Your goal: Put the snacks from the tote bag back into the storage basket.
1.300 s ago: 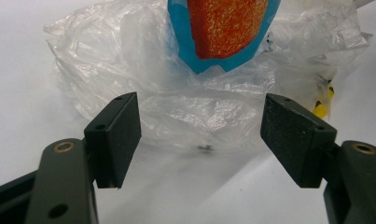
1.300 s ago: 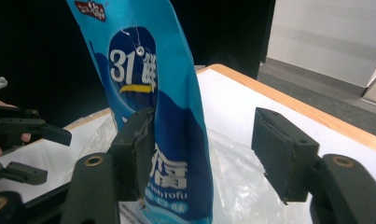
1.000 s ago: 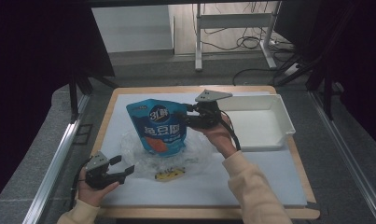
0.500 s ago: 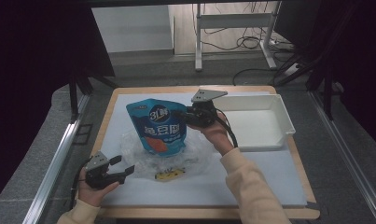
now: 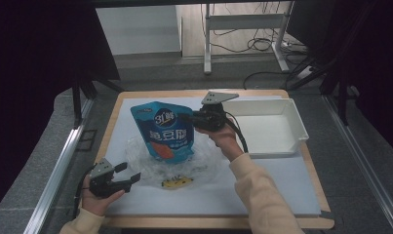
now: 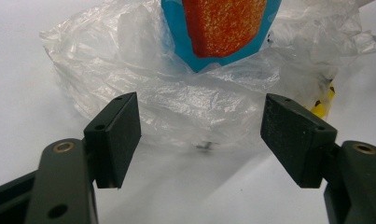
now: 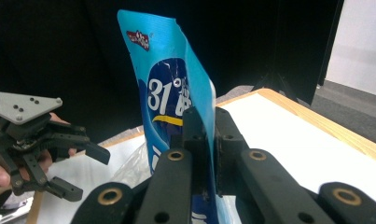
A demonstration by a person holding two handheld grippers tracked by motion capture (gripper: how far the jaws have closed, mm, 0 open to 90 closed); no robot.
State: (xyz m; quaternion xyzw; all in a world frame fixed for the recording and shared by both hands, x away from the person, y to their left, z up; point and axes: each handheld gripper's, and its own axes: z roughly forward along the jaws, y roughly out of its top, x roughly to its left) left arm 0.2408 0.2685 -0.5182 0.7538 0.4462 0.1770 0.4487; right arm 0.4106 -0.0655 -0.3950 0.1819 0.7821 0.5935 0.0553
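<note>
A blue snack pouch (image 5: 161, 130) stands upright with its foot in a crumpled clear plastic bag (image 5: 150, 160) on the white mat. My right gripper (image 5: 186, 118) reaches in from the right. Its jaws have just been closing and are shut on the pouch's (image 7: 169, 88) upper side edge, with the film pinched between the pads of the right gripper (image 7: 205, 126). My left gripper (image 5: 129, 176) rests low at the front left, open, pointing at the bag. In the left gripper view the left gripper (image 6: 202, 135) gapes before the bag (image 6: 176, 98), nothing between its pads.
A white tray (image 5: 291, 141) sits at the right of the wooden table. A small yellow packet (image 5: 174, 184) lies in front of the bag. The left gripper (image 7: 50, 154) also appears at the left of the right gripper view.
The right gripper has shifted slightly at the pouch's right edge. The left gripper and the bag have stayed where they were.
</note>
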